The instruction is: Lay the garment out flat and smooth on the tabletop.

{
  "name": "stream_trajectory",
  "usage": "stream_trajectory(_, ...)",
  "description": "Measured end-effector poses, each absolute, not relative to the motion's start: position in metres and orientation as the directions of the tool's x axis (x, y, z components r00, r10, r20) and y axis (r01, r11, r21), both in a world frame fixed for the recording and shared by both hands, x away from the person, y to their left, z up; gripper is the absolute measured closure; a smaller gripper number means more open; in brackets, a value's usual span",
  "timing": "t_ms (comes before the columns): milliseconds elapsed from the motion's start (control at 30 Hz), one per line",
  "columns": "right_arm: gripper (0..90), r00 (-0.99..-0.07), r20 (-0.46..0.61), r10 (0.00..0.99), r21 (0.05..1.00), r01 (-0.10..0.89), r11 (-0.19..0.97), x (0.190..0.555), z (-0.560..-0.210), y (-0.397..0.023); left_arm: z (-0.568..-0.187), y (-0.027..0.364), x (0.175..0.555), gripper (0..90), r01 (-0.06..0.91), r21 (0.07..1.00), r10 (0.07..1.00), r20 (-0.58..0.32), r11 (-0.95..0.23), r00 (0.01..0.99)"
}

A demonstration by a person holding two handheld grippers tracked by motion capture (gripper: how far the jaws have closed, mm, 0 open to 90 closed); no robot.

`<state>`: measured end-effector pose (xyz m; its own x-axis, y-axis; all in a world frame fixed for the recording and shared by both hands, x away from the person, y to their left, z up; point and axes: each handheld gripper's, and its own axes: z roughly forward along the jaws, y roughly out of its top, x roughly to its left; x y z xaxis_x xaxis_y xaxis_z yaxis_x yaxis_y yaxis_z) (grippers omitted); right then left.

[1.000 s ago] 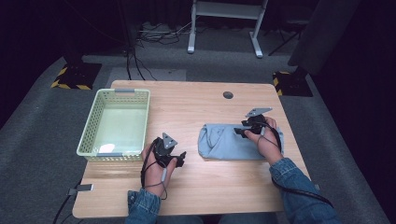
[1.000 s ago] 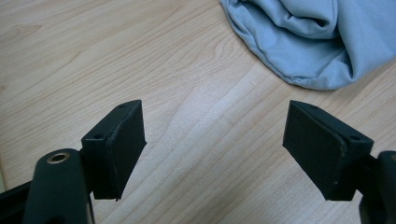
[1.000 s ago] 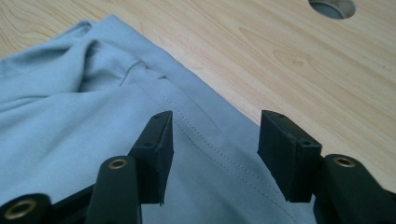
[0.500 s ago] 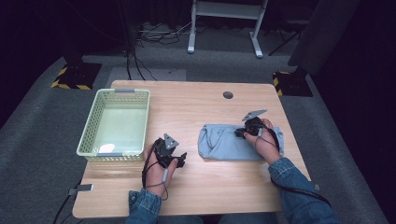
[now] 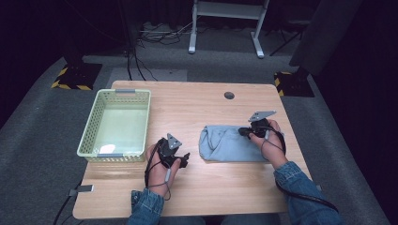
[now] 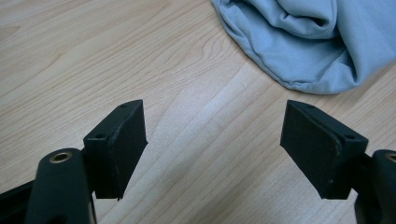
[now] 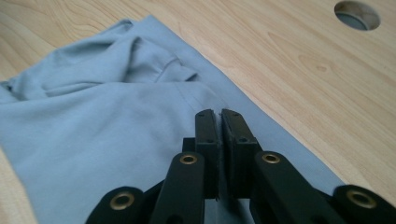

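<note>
While right gripper point(image 7: 217, 114) pinches cloth point(image 7: 93, 126) edge, tabletop point(image 7: 289, 60) beyond

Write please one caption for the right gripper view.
Right gripper, jaws shut, over the blue cloth on the wooden table.

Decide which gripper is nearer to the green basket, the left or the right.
Left. The left gripper sits just beside the green basket's near corner; the right gripper is farther off, over the blue cloth.

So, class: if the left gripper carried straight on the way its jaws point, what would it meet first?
Most likely the folded blue cloth. The left gripper stands open over bare table, and the cloth's rounded edge lies ahead, somewhat to the right. If it angles downward, it could touch the wood first.
</note>
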<state>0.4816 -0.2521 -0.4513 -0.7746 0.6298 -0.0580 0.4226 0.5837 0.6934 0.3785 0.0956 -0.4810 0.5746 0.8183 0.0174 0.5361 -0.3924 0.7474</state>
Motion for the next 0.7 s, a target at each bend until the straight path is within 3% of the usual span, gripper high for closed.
stream_trajectory(700, 85.8, -0.795, -0.072, 0.602, 0.733, 0.368, 0.573, 0.417, -0.420, -0.267, -0.471, 0.076, 0.385, 22.0, 0.496, 0.767, 0.789, 0.022, -0.407, 0.614)
